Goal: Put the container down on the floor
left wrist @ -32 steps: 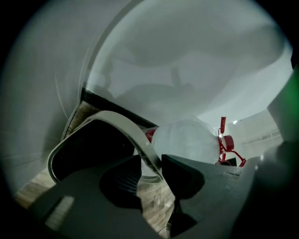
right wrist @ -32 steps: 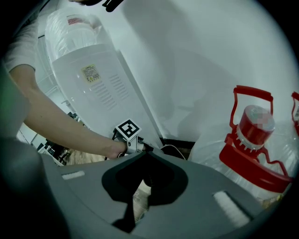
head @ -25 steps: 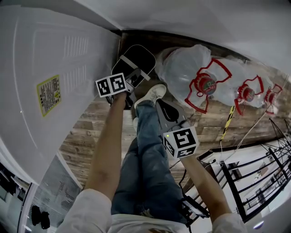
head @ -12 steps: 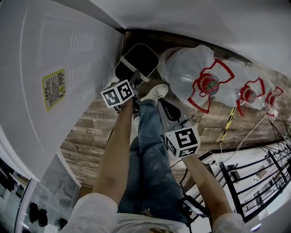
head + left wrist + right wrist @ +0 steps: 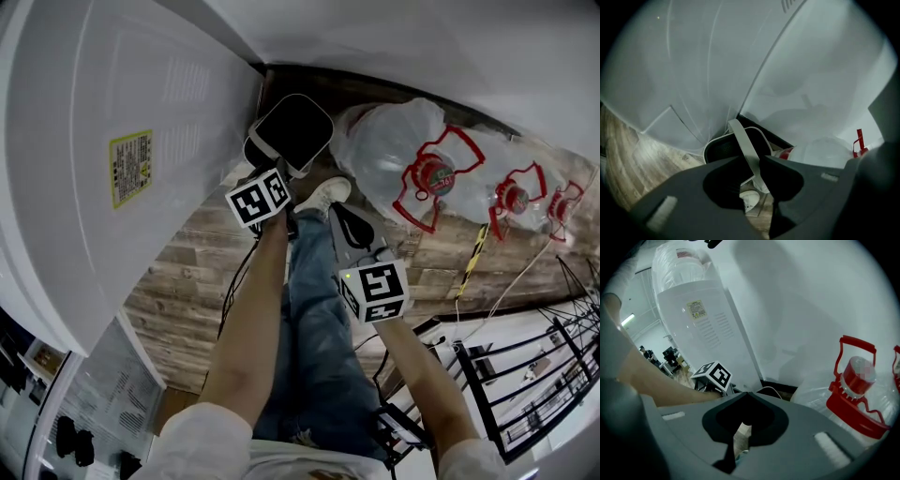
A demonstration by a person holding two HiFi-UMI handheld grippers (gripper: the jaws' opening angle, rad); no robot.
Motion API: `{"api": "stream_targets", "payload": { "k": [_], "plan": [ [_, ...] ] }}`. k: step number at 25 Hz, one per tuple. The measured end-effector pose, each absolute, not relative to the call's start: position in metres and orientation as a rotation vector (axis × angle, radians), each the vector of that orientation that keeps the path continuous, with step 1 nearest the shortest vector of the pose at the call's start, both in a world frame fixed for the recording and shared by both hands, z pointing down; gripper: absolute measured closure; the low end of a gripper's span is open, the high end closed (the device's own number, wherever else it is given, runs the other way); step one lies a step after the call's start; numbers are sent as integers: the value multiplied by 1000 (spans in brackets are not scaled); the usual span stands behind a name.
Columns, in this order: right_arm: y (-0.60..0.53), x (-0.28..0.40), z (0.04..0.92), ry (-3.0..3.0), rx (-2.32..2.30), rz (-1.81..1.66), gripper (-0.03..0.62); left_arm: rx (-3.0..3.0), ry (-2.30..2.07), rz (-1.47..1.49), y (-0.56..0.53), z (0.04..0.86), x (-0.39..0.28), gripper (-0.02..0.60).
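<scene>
The container (image 5: 292, 129) is a black bin with a white rim and a white strap handle (image 5: 746, 147). It hangs in the corner between the white appliance and the wall, over the wooden floor; whether it touches the floor I cannot tell. My left gripper (image 5: 277, 164) is shut on that handle, which passes between its jaws in the left gripper view (image 5: 757, 164). My right gripper (image 5: 345, 223) is lower right, above the person's jeans leg, with its jaws shut on nothing (image 5: 746, 394).
A tall white appliance (image 5: 103, 169) fills the left side. Large water jugs (image 5: 403, 155) with red caps and handles lie along the wall at right. The person's white shoe (image 5: 321, 195) is beside the bin. A black metal rack (image 5: 525, 375) stands at lower right.
My left gripper has carried the container to the right and farther into the corner. The right gripper has barely moved.
</scene>
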State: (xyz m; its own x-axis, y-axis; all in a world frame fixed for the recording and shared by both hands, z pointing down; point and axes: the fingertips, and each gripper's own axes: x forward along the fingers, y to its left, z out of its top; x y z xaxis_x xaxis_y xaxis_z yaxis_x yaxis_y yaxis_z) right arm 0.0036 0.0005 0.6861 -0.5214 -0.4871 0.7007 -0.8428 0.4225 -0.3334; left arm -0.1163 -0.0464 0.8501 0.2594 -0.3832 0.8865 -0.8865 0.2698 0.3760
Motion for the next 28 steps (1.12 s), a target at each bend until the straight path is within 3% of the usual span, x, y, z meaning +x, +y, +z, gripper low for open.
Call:
{"api": "stream_targets", "payload": {
  "k": [12, 28],
  "plan": [
    [-4, 3, 673, -2184, 1144, 906, 571, 1154, -1398, 595, -27, 857, -151, 500],
    [-26, 21, 651, -2168, 1226, 844, 571, 1357, -1362, 700, -49, 824, -134, 520]
  ]
}}
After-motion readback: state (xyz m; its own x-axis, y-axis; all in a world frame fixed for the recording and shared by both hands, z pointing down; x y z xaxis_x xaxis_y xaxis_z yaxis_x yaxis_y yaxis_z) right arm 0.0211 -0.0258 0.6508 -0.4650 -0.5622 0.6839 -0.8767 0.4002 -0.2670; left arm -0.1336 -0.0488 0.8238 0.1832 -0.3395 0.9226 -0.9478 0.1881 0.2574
